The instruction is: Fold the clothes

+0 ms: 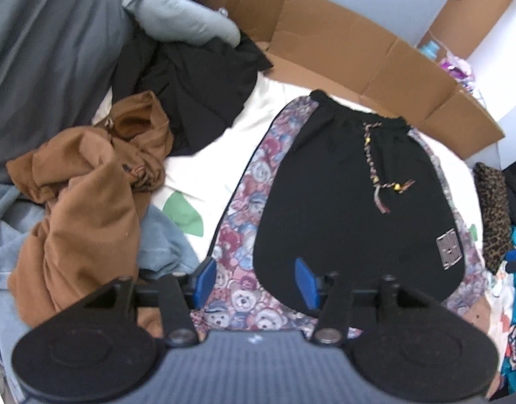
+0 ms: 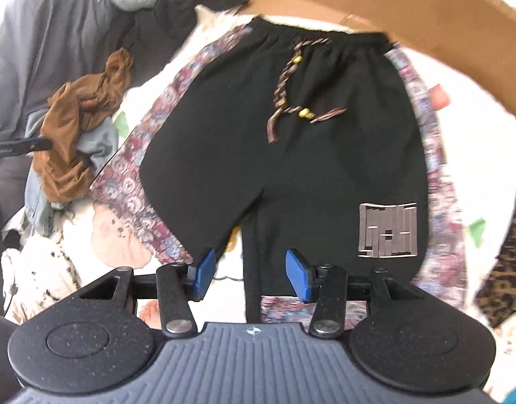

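While the black shorts (image 2: 291, 155) lie spread flat on the bed (image 1: 224, 141), waistband toward the far edge by the cardboard (image 1: 358, 43), both tools hover over the leg hems at the near edge. The left gripper (image 1: 254, 281) points along the bear-print side panel (image 1: 244, 202), jaws apart and empty. The right gripper (image 2: 247, 274) sits above the crotch gap, jaws likewise parted. A grey patch (image 2: 387, 230) carries unreadable lettering.
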